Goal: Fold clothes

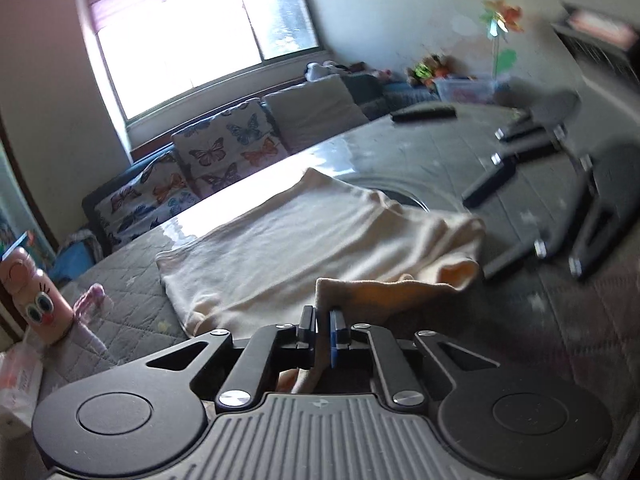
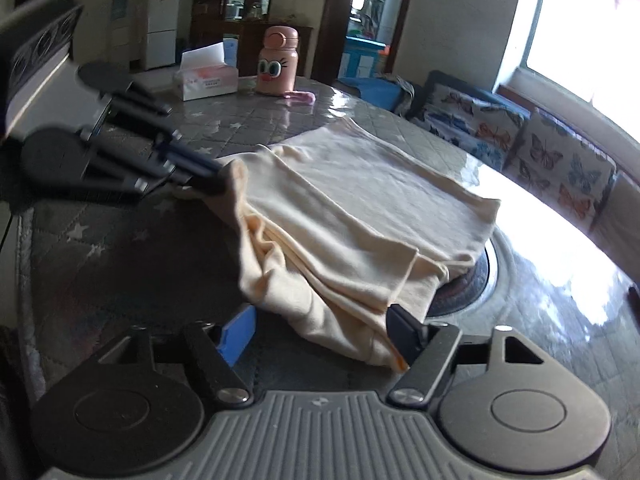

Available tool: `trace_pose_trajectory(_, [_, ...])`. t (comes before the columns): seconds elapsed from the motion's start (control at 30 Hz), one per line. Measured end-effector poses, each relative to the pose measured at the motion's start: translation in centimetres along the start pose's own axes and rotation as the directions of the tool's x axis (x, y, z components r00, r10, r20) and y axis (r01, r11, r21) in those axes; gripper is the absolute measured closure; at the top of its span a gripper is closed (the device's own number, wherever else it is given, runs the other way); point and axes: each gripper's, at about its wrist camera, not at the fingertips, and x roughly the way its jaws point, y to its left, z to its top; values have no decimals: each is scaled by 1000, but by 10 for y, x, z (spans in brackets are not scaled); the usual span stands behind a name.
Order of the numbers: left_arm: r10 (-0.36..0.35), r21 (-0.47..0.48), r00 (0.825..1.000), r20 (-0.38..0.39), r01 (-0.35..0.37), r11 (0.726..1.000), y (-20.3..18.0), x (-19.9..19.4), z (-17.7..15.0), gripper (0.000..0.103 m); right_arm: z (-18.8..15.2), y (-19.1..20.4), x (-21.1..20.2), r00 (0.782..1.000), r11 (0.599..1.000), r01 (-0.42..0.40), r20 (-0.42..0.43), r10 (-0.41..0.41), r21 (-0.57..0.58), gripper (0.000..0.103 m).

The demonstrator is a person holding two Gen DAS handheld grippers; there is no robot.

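Observation:
A cream garment (image 1: 304, 236) lies partly folded on the grey quilted table cover (image 1: 132, 300). My left gripper (image 1: 322, 326) is shut on a near corner of the garment and holds that corner up off the table. In the right wrist view the garment (image 2: 360, 216) lies in layered folds, and the left gripper (image 2: 212, 176) pinches its far left corner. My right gripper (image 2: 320, 330) is open, its fingers on either side of the garment's near bunched end. The right gripper (image 1: 536, 208) also shows at the right in the left wrist view, blurred.
A pink cartoon bottle (image 2: 277, 60) and a tissue box (image 2: 206, 74) stand at the table's far side. A dark remote (image 1: 424, 113) lies near the far edge. A round glass inset (image 2: 476, 280) sits under the garment. A sofa with butterfly cushions (image 1: 224, 148) runs beside the table.

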Motion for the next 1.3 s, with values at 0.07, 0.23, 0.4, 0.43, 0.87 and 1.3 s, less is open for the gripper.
trace_pose_trajectory(0.07, [-1,-28,1000,2,1,1000,6,2,4,100,2,4,5,1000,1000,8,11,-7,-28,28])
trace_pose_trajectory(0.23, [-12,-61,1000,0,12,998,15,6,10,100,8,6,21,1000,998,0,31,2,-56,37])
trace_pose_trajectory(0.4, [-58,-28,998,-17,57,998,16,-6,-2,94,13,-1,28,999,999,-30,40,30,-19,46])
trace_pose_trajectory(0.43, [-67,-22,998,-21,66,998,16,-9,-4,88,13,-3,27,999,999,-29,42,30,-13,46])
trace_pose_trajectory(0.87, [-126,188,991,-32,130,974,-26,-11,-28,51,14,-14,27,998,998,-46,38,44,44,45])
trace_pose_trajectory(1.3, [-105,-18,994,36,105,994,11,6,14,94,6,-1,18,998,998,-43,40,46,-53,35])
